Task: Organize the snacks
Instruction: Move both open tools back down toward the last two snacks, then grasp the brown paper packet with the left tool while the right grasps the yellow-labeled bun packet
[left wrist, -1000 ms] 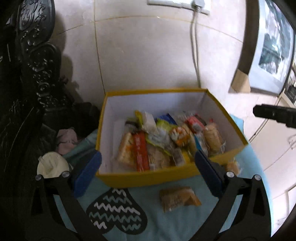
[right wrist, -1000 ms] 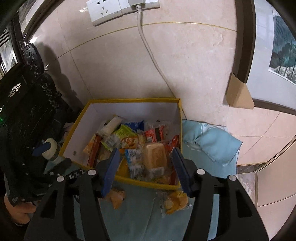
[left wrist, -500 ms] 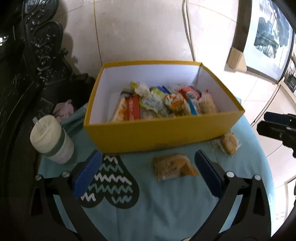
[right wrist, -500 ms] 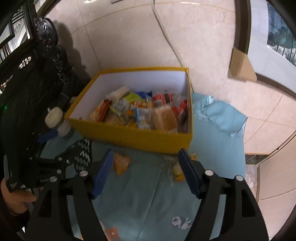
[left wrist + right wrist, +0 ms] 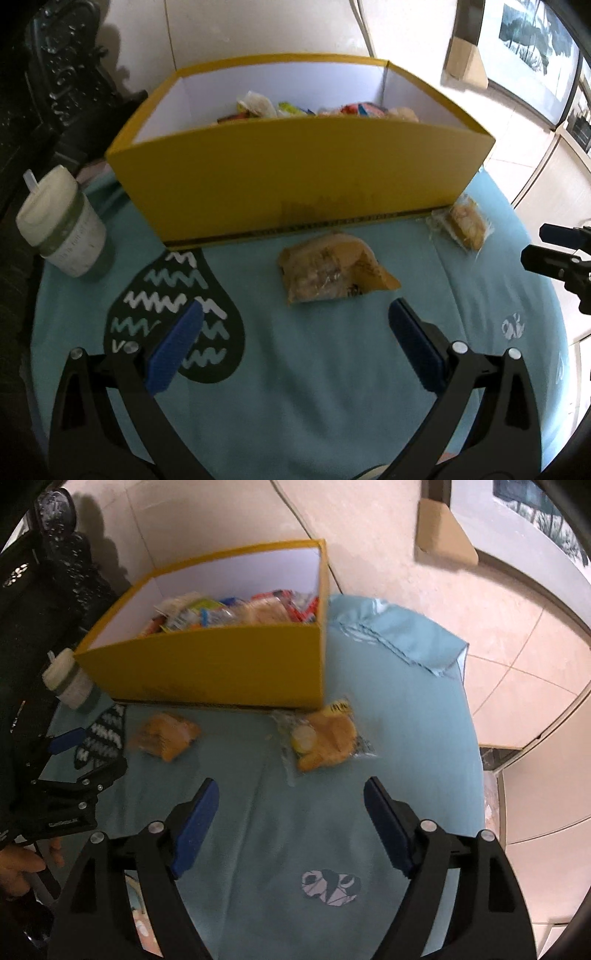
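A yellow box holding several wrapped snacks stands at the back of the teal cloth; it also shows in the right wrist view. Two snack packets lie on the cloth in front of it: an orange-brown one and a clear-wrapped yellow one. My left gripper is open and empty, just short of the orange-brown packet. My right gripper is open and empty, just short of the yellow packet.
A white lidded cup stands left of the box. A dark carved chair is at the far left. The tiled wall is close behind the box. The cloth's right edge drops to the floor.
Both grippers have pulled back from over the box and dropped low toward the cloth, so the two loose packets now lie just ahead of the fingers. Both stay open.
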Demonstrator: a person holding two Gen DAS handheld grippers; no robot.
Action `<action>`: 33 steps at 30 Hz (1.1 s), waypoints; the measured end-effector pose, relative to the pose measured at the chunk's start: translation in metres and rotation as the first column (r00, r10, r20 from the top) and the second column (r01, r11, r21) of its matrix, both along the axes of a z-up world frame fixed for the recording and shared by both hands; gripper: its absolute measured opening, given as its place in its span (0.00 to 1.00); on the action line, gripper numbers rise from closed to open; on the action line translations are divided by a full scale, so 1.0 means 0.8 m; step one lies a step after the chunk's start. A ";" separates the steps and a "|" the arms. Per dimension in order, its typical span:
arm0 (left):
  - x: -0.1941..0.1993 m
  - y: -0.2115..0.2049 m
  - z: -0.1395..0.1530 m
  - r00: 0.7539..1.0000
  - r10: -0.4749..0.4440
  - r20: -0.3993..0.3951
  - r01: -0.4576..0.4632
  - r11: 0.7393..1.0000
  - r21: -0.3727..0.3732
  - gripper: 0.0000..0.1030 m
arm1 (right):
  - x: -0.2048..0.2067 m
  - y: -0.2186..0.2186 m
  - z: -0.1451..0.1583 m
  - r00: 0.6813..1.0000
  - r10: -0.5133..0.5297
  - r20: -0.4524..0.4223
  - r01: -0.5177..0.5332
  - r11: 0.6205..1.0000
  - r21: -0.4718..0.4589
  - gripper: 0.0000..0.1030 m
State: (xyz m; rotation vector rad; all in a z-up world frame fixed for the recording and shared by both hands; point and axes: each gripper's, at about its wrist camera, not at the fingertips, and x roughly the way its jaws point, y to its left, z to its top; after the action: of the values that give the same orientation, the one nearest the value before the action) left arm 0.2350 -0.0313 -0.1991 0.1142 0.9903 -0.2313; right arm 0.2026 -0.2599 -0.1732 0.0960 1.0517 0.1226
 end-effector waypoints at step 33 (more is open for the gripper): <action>0.044 -0.026 -0.044 1.000 -0.005 -0.010 0.004 0.998 -0.061 0.98 | 0.053 0.006 -0.054 1.000 -0.003 -0.013 0.002 0.997 -0.073 0.79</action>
State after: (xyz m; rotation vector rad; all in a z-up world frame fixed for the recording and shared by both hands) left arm 0.2701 -0.0522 -0.2341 0.0595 0.9922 -0.2666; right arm 0.2449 -0.2549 -0.2167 0.0319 1.0678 0.0810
